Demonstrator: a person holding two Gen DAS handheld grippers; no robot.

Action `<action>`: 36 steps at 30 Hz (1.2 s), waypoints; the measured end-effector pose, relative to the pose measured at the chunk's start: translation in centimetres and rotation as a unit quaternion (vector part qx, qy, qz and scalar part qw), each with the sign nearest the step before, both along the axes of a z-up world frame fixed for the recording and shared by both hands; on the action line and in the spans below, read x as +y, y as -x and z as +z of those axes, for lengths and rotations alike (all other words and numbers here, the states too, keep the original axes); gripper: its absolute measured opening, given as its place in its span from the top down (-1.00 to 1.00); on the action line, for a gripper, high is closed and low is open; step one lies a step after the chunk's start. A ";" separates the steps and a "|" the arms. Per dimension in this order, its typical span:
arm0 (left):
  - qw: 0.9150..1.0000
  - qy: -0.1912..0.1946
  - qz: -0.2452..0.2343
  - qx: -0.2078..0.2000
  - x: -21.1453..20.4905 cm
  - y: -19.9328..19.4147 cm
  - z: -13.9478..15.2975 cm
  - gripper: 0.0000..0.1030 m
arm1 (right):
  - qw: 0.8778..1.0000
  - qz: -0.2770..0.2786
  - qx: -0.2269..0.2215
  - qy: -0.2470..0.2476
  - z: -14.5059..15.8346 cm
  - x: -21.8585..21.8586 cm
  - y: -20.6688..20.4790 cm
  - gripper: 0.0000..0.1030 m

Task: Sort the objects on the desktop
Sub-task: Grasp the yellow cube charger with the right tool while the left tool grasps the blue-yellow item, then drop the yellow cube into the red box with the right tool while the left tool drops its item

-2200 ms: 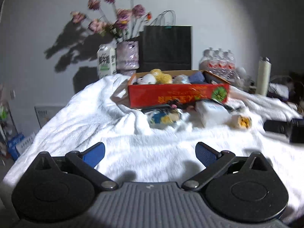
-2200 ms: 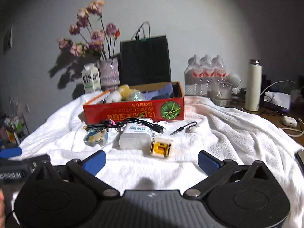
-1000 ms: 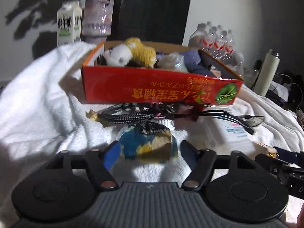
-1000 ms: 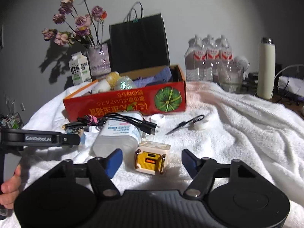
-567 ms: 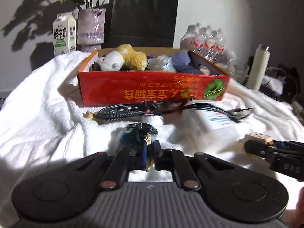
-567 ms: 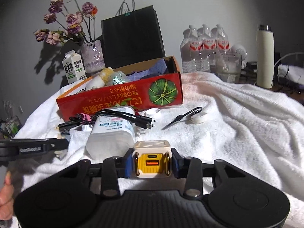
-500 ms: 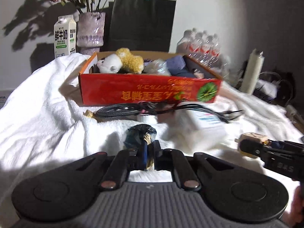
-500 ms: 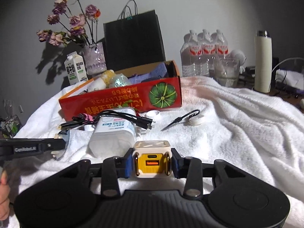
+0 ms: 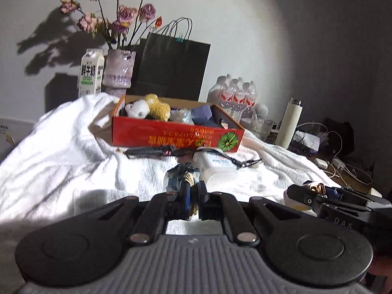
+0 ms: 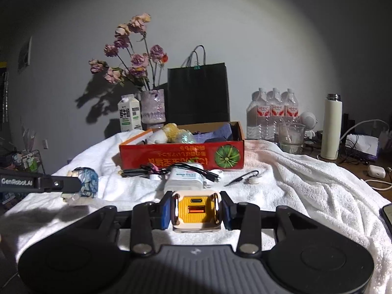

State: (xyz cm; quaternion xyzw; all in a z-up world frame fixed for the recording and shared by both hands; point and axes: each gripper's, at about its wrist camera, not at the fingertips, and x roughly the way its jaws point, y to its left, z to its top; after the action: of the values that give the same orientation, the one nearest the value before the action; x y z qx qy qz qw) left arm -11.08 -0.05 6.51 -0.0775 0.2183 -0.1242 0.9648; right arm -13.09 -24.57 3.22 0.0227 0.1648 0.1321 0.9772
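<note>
left gripper [image 9: 187,202]: closed on a small plastic-wrapped figurine [image 9: 182,176], blue and dark with a pale face, held clear of the white towel [image 9: 61,152]; from the right wrist view it shows at the left edge [image 10: 80,183], the wrapped figurine [image 10: 87,182] at its tip.
right gripper [image 10: 196,209]: clamped on a cream and yellow charger cube [image 10: 195,208], its port side facing the camera, one blue pad pressed to each side; from the left wrist view it shows at the right [image 9: 316,191].
red cardboard box [image 10: 181,155]: stands on the towel toward the far edge of the tabletop, printed text upside down, a green pumpkin picture at its right end; holds plush toys [image 9: 149,109], a crinkled clear wrapper and purple cloth.
black cables [image 9: 152,151]: bundled just in front of the box, running over a white plastic bottle [image 10: 185,180] that lies on its side.
small white disc with black cord [image 10: 252,180]: on the towel to the right of the bottle.
far edge of tabletop: milk carton [image 10: 129,115], vase of dried flowers [image 10: 153,106], black paper bag [image 10: 198,95].
right side: pack of water bottles [image 10: 274,115], glass cup [image 10: 291,134], cream thermos [image 10: 332,127].
</note>
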 end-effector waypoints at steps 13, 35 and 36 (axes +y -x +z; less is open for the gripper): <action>0.997 0.012 -0.066 0.026 2.0 -6.7 5.5 0.88 | 0.997 0.059 -0.023 -0.035 4.9 -1.2 -2.3 0.27; 0.984 0.062 -0.012 0.165 -2.9 -45.0 1.4 0.12 | 0.984 0.008 0.179 0.009 6.6 3.8 -43.5 0.27; 0.984 0.060 0.006 0.165 -2.7 -45.5 1.2 -0.06 | 0.983 0.005 0.186 0.016 6.0 4.2 -44.7 0.26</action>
State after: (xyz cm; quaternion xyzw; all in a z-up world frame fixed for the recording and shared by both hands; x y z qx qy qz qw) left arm 34.38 -2.75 7.69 -0.1561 0.3662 -0.1167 0.9099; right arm 31.57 -20.34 9.23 0.0305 0.3454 0.1282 0.9292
